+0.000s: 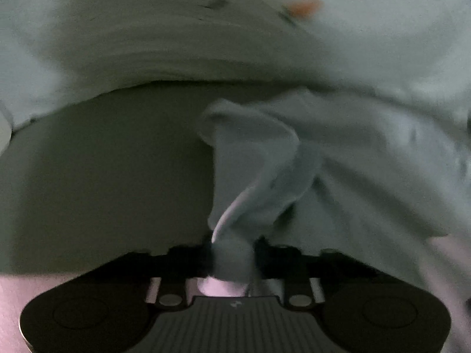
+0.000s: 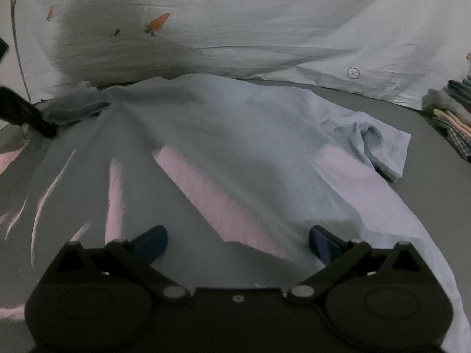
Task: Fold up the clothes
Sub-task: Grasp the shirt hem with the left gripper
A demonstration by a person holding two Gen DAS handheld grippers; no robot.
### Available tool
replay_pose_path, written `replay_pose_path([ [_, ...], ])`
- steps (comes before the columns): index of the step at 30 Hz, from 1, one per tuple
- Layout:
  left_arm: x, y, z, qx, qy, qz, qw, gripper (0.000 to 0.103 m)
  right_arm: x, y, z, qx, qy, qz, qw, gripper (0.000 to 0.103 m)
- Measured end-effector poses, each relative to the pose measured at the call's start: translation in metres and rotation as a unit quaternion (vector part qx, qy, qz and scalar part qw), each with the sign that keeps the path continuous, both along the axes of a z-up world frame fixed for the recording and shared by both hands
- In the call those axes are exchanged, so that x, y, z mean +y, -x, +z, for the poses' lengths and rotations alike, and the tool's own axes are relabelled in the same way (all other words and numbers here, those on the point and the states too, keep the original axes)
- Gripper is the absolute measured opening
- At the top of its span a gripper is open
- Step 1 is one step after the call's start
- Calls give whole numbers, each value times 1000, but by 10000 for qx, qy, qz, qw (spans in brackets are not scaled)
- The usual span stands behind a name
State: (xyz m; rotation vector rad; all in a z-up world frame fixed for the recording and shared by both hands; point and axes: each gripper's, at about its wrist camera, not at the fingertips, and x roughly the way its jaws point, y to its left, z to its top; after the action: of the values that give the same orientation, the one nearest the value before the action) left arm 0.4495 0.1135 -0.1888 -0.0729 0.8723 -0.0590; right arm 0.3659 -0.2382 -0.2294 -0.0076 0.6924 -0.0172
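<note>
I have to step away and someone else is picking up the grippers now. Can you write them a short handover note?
Left gripper: jaws shut on a bunched edge of the light blue shirt.
Right gripper: jaws open, above the shirt, holding nothing.
The shirt lies spread on the grey surface, one sleeve crumpled to the right. A stack of folded clothes sits at far right.
Done: earlier items stacked. Left: fold this shirt; no fold visible yet.

Free room: bare grey surface [image 2: 435, 176] at right of the right wrist frame.
Obstacles: clothes stack [image 2: 453, 117] far right; white bedding [image 2: 265, 23] across top.
</note>
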Motion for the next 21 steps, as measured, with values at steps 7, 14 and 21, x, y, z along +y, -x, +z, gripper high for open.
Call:
replay_pose_path([
  [7,152,31,-14,216,1842,2443,9518,20,2,-6,0,-16,-9,-137,9999,103],
  [14,189,57,-20,56,1974,3052,9316,43,2,-7,0,-20,-12,-157,9999,103],
  [21,102,18,-4,28,1151,961,9887,87,2,-6,0,-24,-11,-151,9999,103],
])
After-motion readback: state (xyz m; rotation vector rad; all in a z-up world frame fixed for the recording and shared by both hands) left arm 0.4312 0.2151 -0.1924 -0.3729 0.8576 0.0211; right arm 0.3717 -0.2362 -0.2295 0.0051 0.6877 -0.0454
